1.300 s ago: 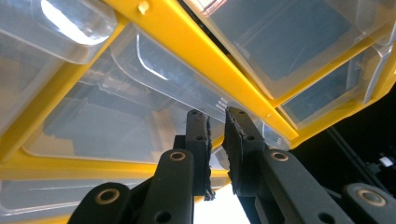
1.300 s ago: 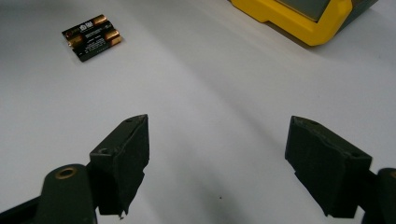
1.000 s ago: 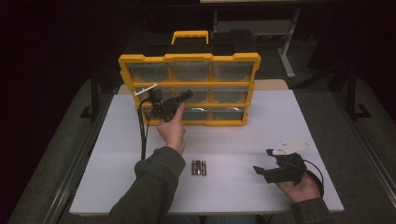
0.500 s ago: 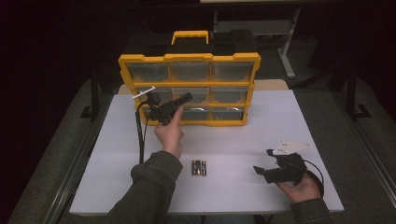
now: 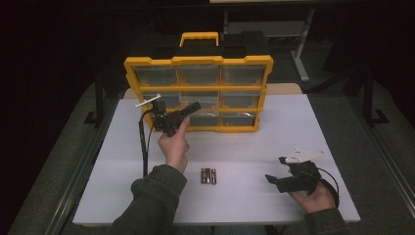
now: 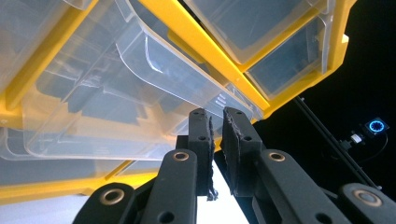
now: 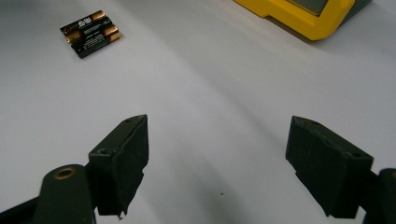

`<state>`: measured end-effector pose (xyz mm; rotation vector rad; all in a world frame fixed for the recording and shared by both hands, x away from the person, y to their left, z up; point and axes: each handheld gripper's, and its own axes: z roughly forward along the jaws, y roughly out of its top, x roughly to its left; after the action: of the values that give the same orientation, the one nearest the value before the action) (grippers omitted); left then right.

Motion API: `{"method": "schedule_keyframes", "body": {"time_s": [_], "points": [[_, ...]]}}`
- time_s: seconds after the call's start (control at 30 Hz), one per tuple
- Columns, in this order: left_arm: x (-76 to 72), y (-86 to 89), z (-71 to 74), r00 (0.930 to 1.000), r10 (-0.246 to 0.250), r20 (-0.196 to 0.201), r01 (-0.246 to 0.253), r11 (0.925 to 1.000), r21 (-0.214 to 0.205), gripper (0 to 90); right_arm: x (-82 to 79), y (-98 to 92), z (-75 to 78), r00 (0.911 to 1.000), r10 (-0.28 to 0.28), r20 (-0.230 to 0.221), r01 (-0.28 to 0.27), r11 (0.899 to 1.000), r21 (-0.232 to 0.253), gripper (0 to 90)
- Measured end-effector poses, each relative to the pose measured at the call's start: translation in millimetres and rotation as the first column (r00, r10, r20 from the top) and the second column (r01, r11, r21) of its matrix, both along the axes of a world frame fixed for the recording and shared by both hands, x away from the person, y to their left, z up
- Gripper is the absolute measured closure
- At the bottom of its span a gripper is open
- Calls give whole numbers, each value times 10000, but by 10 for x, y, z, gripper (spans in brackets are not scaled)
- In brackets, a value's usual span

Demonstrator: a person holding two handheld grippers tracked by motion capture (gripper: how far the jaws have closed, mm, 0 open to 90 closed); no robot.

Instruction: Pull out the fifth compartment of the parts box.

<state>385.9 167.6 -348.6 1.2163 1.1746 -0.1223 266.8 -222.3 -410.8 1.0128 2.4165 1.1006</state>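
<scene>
Drawers of the yellow organizer (image 5: 198, 90) are what we are working on, at the far middle of the white table (image 5: 318, 132), where the case is standing upright with its clear drawers facing us. We are holding the left gripper (image 5: 194, 105) up against the front of the middle drawer (image 6: 116, 88) in the bottom row, and its jaws are closed together with nothing visibly caught between them; the tips are sitting just under the drawer's clear lip. Compared with a moment ago, hardly anything is changing: the left hand is staying at that same drawer front and the right hand is not shifting, so we are judging that the drawer is not yet pulled out and the opening step is still ahead of us. As far as the clear fronts are showing, the drawers are looking empty, though glare is hiding some of them. We are resting the right gripper (image 5: 274, 178) at the near right of the table with its jaws spread wide and holding nothing. Three AA batteries (image 5: 208, 176) are lying side by side on the near middle of the table, well apart from the organizer.
</scene>
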Motion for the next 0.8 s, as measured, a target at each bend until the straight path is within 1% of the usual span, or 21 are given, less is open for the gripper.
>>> {"method": "schedule_keyframes", "body": {"time_s": [0.03, 0.07, 0.13, 0.17, 0.23, 0.27, 0.3, 0.37, 0.4, 0.43, 0.47, 0.5, 0.53, 0.57, 0.6, 0.63, 0.67, 0.7, 0.73, 0.77, 0.8], "points": [[0, 0, 0, 10000, 0, 0, 0, 10000, 0, 816, 1, -1, -1, 10000, 41, 19, -41, 10000, -60, 205], [-17, 6, -2, 10000, -21, 43, 21, 10000, 95, 816, 2, 0, -2, 10000, 71, 34, -70, 9999, -110, 205], [-19, 13, -8, 9999, -43, 139, 41, 9999, 97, 816, -2, 10, -4, 10000, 38, -15, -38, 10000, -52, 205], [-14, 19, -10, 9997, -83, 221, 77, 9996, 258, 819, 4, 7, -8, 10000, 93, 23, -93, 9999, -119, 205], [-11, 20, -9, 9997, -102, 227, 94, 9995, 316, 824, 7, 6, -13, 10000, 59, -2, -59, 9999, -98, 202], [1, 29, -12, 9994, -213, 278, 203, 9992, 338, 816, 6, 5, -15, 10000, 37, -31, -37, 10000, -80, 202], [-5, 58, -5, 9994, -256, 251, 240, 9978, 612, 781, 5, 5, -15, 10000, 34, -39, -34, 10000, -82, 203], [-16, 88, 4, 9983, -532, 251, 507, 9946, 911, 730, 3, 9, -10, 10000, 80, -8, -80, 9999, -103, 203], [-33, 105, 14, 9978, -590, 296, 554, 9922, 1117, 718, -1, 15, -6, 10000, 56, -51, -56, 10000, -81, 202], [-64, 124, 44, 9972, -602, 436, 534, 9884, 1419, 709, -4, 25, -6, 10000, 47, -31, -47, 10000, -40, 202], [-81, 139, 69, 9961, -662, 580, 561, 9853, 1614, 700, 2, 26, -8, 9999, 152, 12, -151, 9998, -137, 202], [-81, 139, 69, 9961, -662, 580, 561, 9853, 1614, 694, 1, 35, -11, 9999, 132, -10, -132, 9999, -88, 202], [-97, 176, 117, 9932, -877, 760, 720, 9793, 1893, 694, 3, 35, -14, 9998, 184, 12, -184, 9997, -157, 202], [-104, 194, 153, 9908, -994, 923, 774, 9731, 2171, 696, 2, 40, -17, 9998, 175, 0, -175, 9997, -158, 201], [-105, 207, 198, 9863, -1183, 1151, 875, 9661, 2430, 696, 0, 45, -16, 9998, 176, -17, -176, 9997, -172, 201], [-105, 207, 198, 9863, -1183, 1151, 875, 9661, 2430, 692, -5, 46, -12, 9998, 176, -41, -177, 9997, -188, 201], [-99, 220, 227, 9825, -1398, 1231, 1034, 9590, 2639, 686, -9, 52, -9, 9999, 135, -62, -136, 9998, -121, 201], [-70, 247, 313, 9684, -1978, 1520, 1454, 9426, 3006, 681, -8, 52, -8, 9999, 163, -4, -163, 9998, -129, 201], [-46, 263, 357, 9575, -2302, 1738, 1684, 9353, 3112, 669, -8, 51, -7, 9999, 161, 12, -161, 9998, -123, 201], [-18, 277, 420, 9467, -2632, 1855, 1901, 9218, 3379, 662, -6, 46, -7, 9998, 194, 21, -194, 9997, -155, 201], [4, 284, 476, 9381, -2862, 1949, 2006, 9080, 3678, 659, -5, 50, -9, 9999, 136, -49, -137, 9999, -72, 201]]}}
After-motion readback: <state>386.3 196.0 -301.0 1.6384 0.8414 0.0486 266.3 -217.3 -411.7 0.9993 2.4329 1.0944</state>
